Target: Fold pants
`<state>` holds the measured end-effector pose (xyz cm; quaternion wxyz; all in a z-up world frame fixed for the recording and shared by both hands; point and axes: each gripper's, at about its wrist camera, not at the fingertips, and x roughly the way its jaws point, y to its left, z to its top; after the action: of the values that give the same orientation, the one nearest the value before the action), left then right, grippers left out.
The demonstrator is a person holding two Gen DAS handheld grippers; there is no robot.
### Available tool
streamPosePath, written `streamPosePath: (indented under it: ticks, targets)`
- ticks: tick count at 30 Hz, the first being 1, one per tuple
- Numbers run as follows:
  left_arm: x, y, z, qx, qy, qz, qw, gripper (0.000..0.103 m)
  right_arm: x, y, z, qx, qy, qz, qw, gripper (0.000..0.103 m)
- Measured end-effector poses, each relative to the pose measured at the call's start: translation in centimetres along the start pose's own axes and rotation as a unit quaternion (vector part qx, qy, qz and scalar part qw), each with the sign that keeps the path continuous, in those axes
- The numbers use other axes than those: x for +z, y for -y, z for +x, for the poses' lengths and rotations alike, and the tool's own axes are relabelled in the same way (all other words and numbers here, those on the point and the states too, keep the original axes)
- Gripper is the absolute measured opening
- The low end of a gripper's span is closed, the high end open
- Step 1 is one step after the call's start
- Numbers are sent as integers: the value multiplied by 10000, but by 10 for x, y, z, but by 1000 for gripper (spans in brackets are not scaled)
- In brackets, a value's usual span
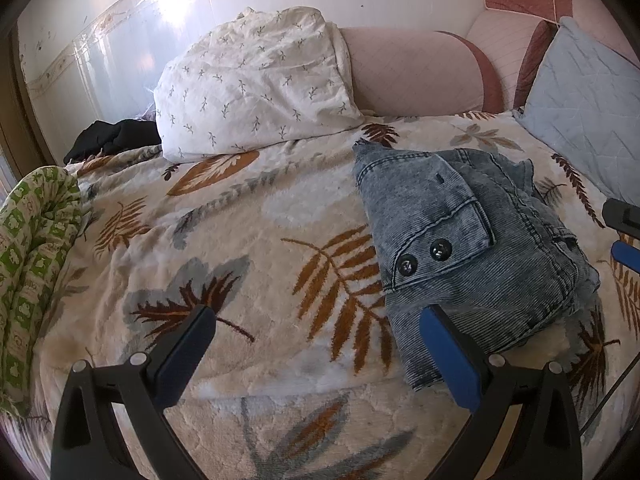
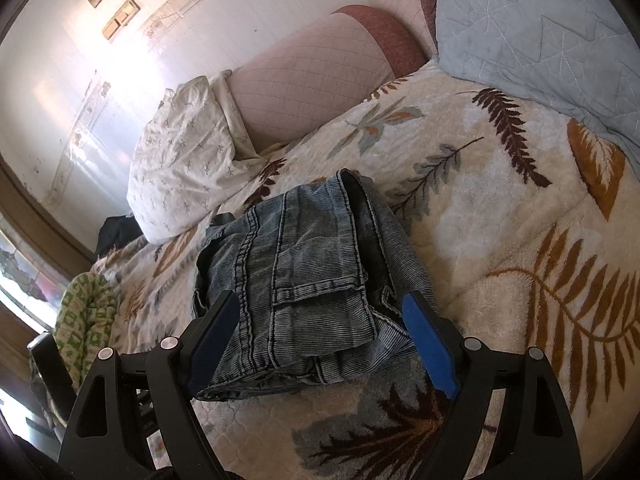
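**Folded pants on the bed, both grippers empty**

Leaf-print blanket (image 1: 248,216) covers the bed. White pillow (image 1: 256,80) at the far side, against the pink headboard (image 1: 412,72). Denim pants (image 1: 472,248) lie in a compact folded bundle on the blanket. Left gripper (image 1: 316,320) just beside the bundle, jaws spread. Right gripper (image 2: 320,308) jaws spread, straddling the bundle's near edge; contact unclear.

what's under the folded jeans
The folded jeans lie on the leaf-print blanket, which shows all round them. Whatever lies beneath the blanket, and the jeans' own lower layers, are covered.
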<state>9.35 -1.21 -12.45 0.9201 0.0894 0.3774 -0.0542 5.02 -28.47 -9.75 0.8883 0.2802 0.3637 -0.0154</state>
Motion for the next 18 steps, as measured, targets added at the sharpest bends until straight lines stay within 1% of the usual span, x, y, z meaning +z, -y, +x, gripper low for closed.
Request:
streamPosePath:
  ticks: [18]
  targets:
    - [-1, 1, 1, 2, -18, 11, 10000, 103, 0, 0, 0, 5, -6, 1, 10000, 84]
